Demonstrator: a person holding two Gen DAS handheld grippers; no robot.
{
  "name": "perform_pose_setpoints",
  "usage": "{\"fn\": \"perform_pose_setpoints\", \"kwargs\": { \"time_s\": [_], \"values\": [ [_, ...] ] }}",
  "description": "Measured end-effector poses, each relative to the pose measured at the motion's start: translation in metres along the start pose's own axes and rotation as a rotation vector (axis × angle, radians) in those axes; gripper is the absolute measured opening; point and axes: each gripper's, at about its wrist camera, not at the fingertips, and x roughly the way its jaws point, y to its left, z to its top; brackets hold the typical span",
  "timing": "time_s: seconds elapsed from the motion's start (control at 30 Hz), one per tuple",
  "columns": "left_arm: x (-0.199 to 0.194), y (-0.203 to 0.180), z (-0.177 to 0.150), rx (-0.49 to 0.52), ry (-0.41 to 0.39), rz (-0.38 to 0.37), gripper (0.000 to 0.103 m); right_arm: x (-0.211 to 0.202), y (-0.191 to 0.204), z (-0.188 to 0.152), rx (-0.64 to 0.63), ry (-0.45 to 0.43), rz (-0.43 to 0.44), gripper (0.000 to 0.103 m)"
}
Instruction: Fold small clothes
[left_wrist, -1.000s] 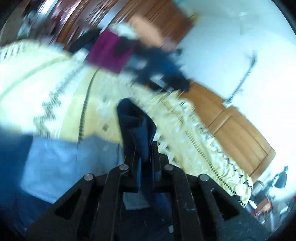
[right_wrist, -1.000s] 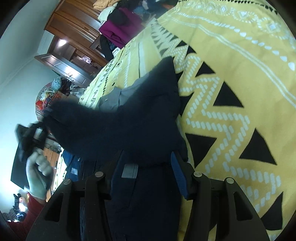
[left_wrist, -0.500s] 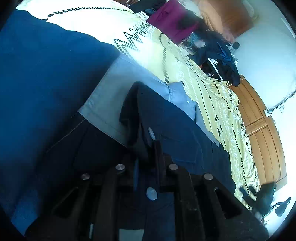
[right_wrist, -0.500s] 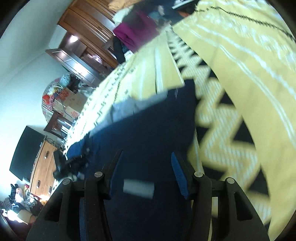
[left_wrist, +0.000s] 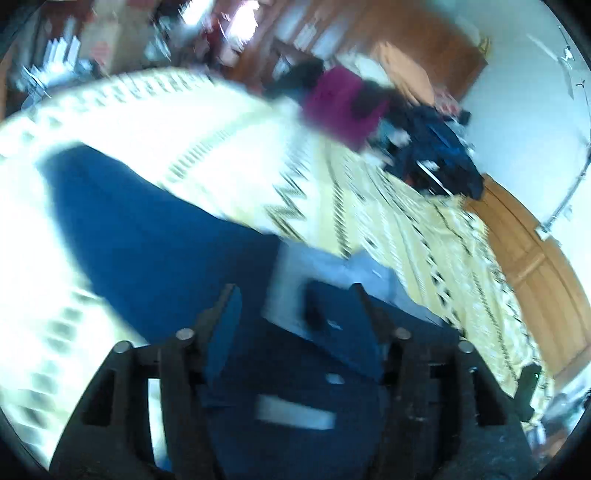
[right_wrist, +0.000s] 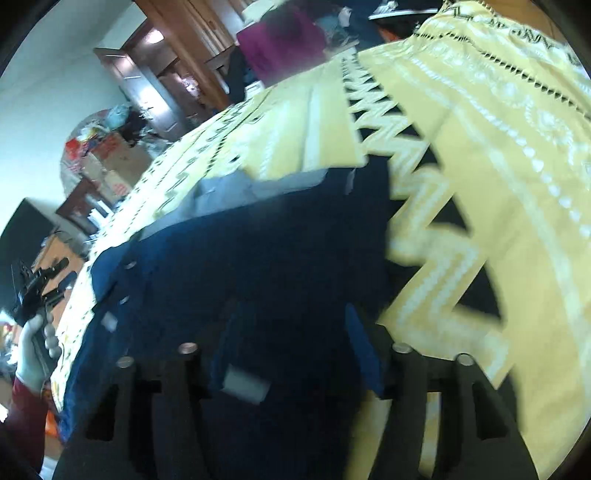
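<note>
A dark navy garment (right_wrist: 258, 266) with a grey inner waistband (right_wrist: 229, 188) lies folded on the yellow patterned bedspread (right_wrist: 498, 147). It also shows in the left wrist view (left_wrist: 155, 251), with the grey band (left_wrist: 325, 269) near my fingers. My left gripper (left_wrist: 295, 306) is open and empty just above the cloth. My right gripper (right_wrist: 291, 332) is open and empty over the near edge of the garment. The left gripper (right_wrist: 37, 284), held by a gloved hand, also shows at the far left of the right wrist view.
A pile of clothes with a magenta piece (left_wrist: 343, 107) and dark blue pieces (left_wrist: 439, 151) sits at the far end of the bed. Wooden wardrobes (left_wrist: 417, 40) stand behind. Cluttered shelves and boxes (right_wrist: 107, 155) are beside the bed.
My left gripper opened and let go of the navy cloth, then pulled back and up. The garment now lies flat. My right gripper stays open and drew back slightly.
</note>
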Motion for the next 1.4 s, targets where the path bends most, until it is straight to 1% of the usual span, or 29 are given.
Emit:
{"fn": "perform_pose_setpoints", "kwargs": {
  "time_s": [0.03, 0.07, 0.1, 0.13, 0.17, 0.2, 0.23, 0.27, 0.3, 0.37, 0.43, 0.47, 0.5, 0.53, 0.57, 0.6, 0.63, 0.67, 0.7, 0.73, 0.83, 1.0, 1.03, 1.07, 1.13, 1.23, 1.4],
  "values": [
    [-0.011, 0.015, 0.004, -0.014, -0.009, 0.020, 0.060, 0.012, 0.000, -0.011, 0.002, 0.048, 0.000, 0.076],
    [-0.021, 0.036, 0.008, -0.040, -0.012, 0.048, 0.060, 0.024, 0.001, -0.024, -0.015, 0.080, -0.037, 0.076],
    [-0.028, 0.053, 0.011, -0.062, -0.014, 0.086, 0.060, 0.021, 0.005, -0.027, -0.043, 0.049, -0.056, 0.076],
    [-0.033, 0.070, 0.014, -0.080, -0.011, 0.126, 0.060, 0.018, 0.013, -0.026, -0.063, 0.050, -0.089, 0.076],
    [-0.036, 0.089, 0.017, -0.090, 0.010, 0.163, 0.061, 0.015, 0.021, -0.022, -0.063, 0.064, -0.116, 0.079],
    [-0.034, 0.103, 0.020, -0.085, 0.040, 0.216, 0.061, 0.006, 0.033, -0.017, -0.059, 0.049, -0.124, 0.079],
    [-0.032, 0.112, 0.021, -0.056, 0.066, 0.319, 0.062, -0.001, 0.044, -0.015, -0.074, 0.029, -0.114, 0.079],
    [-0.029, 0.118, 0.021, 0.003, 0.089, 0.436, 0.062, -0.008, 0.064, -0.016, -0.116, 0.009, -0.123, 0.082],
    [-0.027, 0.122, 0.018, 0.061, 0.108, 0.503, 0.063, -0.009, 0.076, -0.018, -0.140, 0.004, -0.139, 0.084],
    [-0.019, 0.135, 0.006, 0.102, 0.150, 0.580, 0.067, -0.003, 0.113, -0.031, -0.199, 0.025, -0.158, 0.087],
    [-0.004, 0.149, -0.011, 0.130, 0.210, 0.662, 0.068, 0.012, 0.144, -0.050, -0.274, 0.068, -0.197, 0.088],
    [0.003, 0.157, -0.020, 0.119, 0.240, 0.654, 0.068, 0.018, 0.159, -0.063, -0.307, 0.089, -0.214, 0.088],
    [0.007, 0.166, -0.029, 0.107, 0.264, 0.641, 0.068, 0.025, 0.169, -0.068, -0.319, 0.108, -0.219, 0.088],
    [0.005, 0.171, -0.036, 0.117, 0.239, 0.642, 0.072, 0.036, 0.179, -0.077, -0.327, 0.136, -0.221, 0.088],
    [0.003, 0.172, -0.037, 0.120, 0.229, 0.642, 0.075, 0.045, 0.186, -0.086, -0.337, 0.160, -0.231, 0.088],
    [0.003, 0.172, -0.037, 0.116, 0.230, 0.636, 0.077, 0.055, 0.191, -0.093, -0.356, 0.193, -0.261, 0.092],
    [0.004, 0.174, -0.037, 0.111, 0.233, 0.624, 0.083, 0.065, 0.187, -0.104, -0.388, 0.214, -0.307, 0.095],
    [0.004, 0.175, -0.039, 0.109, 0.239, 0.605, 0.092, 0.070, 0.191, -0.109, -0.421, 0.212, -0.359, 0.102],
    [0.006, 0.176, -0.039, 0.110, 0.245, 0.591, 0.096, 0.072, 0.192, -0.111, -0.427, 0.207, -0.393, 0.103],
    [0.009, 0.176, -0.040, 0.118, 0.258, 0.577, 0.103, 0.074, 0.193, -0.112, -0.418, 0.212, -0.388, 0.103],
    [0.010, 0.168, -0.042, 0.134, 0.273, 0.588, 0.103, 0.073, 0.184, -0.109, -0.363, 0.238, -0.356, 0.103],
    [0.010, 0.170, -0.041, 0.131, 0.263, 0.583, 0.103, 0.069, 0.181, -0.110, -0.347, 0.234, -0.353, 0.103],
    [0.010, 0.169, -0.040, 0.130, 0.264, 0.582, 0.103, 0.068, 0.183, -0.112, -0.348, 0.228, -0.355, 0.103],
    [0.010, 0.169, -0.041, 0.129, 0.267, 0.582, 0.103, 0.078, 0.192, -0.112, -0.350, 0.223, -0.361, 0.103],
    [0.012, 0.170, -0.041, 0.131, 0.272, 0.584, 0.103, 0.084, 0.193, -0.109, -0.359, 0.205, -0.366, 0.103],
    [0.010, 0.169, -0.041, 0.128, 0.274, 0.578, 0.103, 0.087, 0.186, -0.108, -0.350, 0.168, -0.336, 0.103],
    [0.010, 0.169, -0.041, 0.129, 0.270, 0.580, 0.103, 0.087, 0.183, -0.107, -0.343, 0.150, -0.315, 0.103]
  ]
}}
